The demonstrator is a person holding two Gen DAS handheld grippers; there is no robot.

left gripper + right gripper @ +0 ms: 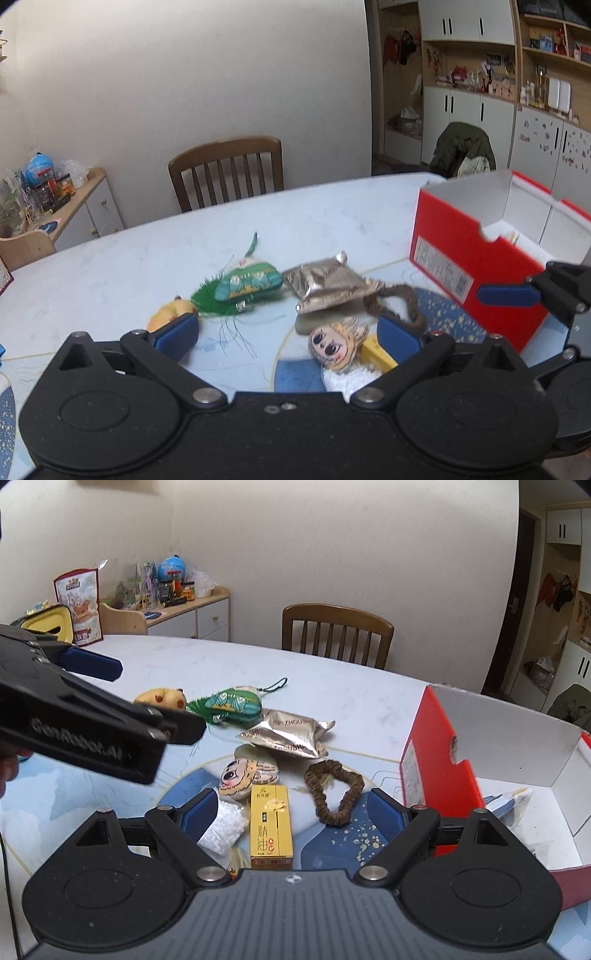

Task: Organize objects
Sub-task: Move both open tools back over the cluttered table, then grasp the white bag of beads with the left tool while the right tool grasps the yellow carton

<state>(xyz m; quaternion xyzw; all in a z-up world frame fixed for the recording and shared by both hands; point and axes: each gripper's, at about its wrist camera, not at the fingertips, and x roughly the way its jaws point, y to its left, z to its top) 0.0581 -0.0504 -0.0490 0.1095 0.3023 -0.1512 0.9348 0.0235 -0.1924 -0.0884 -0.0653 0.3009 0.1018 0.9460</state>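
1. Left tool (287, 334) hovers released over the surface (110, 266), gripping nothing.
2. Right tool (291, 812) is released too, above a yellow box (271, 821).
3. Brown scrunchie (334, 792) lies at one o'clock of that box.
4. Red box (436, 760) stands open at three o'clock.
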